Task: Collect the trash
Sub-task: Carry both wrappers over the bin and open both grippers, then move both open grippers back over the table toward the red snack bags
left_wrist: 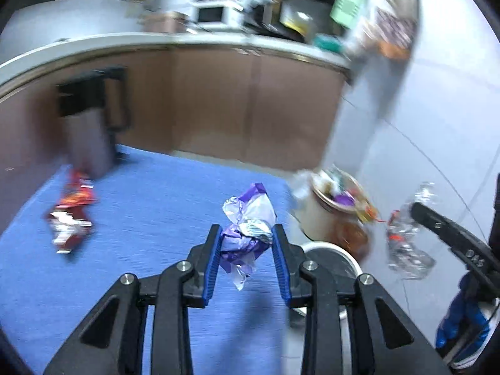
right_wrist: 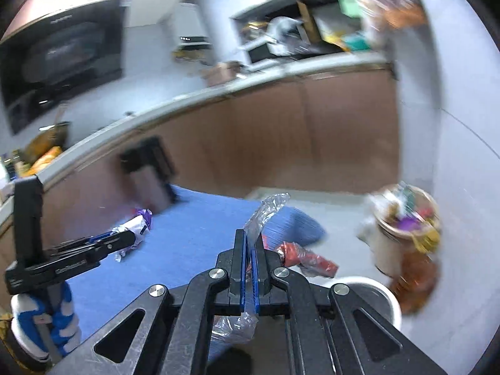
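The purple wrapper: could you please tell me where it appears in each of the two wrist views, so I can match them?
Left wrist view: the purple wrapper sits at centre, clamped in the left gripper above the blue mat.
Right wrist view: the purple wrapper is at middle left, at the tip of the left gripper.
Shared landmark: the overfull trash bin, at the right in both.

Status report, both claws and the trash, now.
Left claw shut on purple wrapper. Right claw shut on crushed clear bottle. Full trash bin ahead. Red wrapper on blue mat.
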Available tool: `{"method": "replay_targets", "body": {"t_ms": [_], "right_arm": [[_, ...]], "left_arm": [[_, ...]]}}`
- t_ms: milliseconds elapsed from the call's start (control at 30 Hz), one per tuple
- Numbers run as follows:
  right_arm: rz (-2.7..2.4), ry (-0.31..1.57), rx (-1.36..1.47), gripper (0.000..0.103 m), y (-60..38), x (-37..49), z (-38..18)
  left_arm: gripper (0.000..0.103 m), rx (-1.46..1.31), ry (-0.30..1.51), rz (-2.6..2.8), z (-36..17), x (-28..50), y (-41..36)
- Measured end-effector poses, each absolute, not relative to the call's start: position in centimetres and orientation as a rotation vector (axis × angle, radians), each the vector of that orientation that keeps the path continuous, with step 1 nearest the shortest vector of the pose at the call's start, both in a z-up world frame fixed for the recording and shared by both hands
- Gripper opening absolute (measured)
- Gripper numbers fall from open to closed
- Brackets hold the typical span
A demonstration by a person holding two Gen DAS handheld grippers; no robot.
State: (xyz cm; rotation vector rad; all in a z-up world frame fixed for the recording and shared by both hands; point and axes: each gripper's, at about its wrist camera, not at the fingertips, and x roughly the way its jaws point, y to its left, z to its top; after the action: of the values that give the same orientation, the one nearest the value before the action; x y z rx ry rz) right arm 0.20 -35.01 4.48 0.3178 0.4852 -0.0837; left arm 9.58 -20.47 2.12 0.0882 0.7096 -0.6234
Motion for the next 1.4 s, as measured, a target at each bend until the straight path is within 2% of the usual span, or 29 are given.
{"method": "replay_targets", "body": {"t_ms": [300,500,600,667,867,1167,1400], "right_arm": [[-0.248,0.678,0.415,0.005,-42.7,1.3,-5.4],[-0.316,0.759,0.476,0.006,-47.3,2.0,-10.8],[-0.354,0.787,0.491,0.006,-48.9,1.8,-12.3],[-0.372,0.792,0.503,0.014,-49.6,1.6,-12.7],[-0.392,0.76,0.523,0.033,-50.1,0.8,-12.0],[-0.347,0.707,0.485,0.035,-47.3,0.8,-8.7],[-0.27,0.612,0.409,0.037,-43.0,0.9,-2.9]], "left_arm": [[0.03,0.237,0.873,-0.741,-4.8,10.3,-33.8],[0.033,0.244,0.933,-0.815,-8.3,10.9,-38.6],[0.039,0.239,0.956,-0.86,-9.3,11.1,-39.9],[0.043,0.23,0.964,-0.882,-9.5,11.2,-40.4],[0.049,0.193,0.961,-0.906,-8.8,11.3,-39.7],[0.049,0.159,0.846,-0.846,-4.9,10.4,-35.8],[0.049,0.132,0.731,-0.794,-0.1,9.1,-30.1]]}}
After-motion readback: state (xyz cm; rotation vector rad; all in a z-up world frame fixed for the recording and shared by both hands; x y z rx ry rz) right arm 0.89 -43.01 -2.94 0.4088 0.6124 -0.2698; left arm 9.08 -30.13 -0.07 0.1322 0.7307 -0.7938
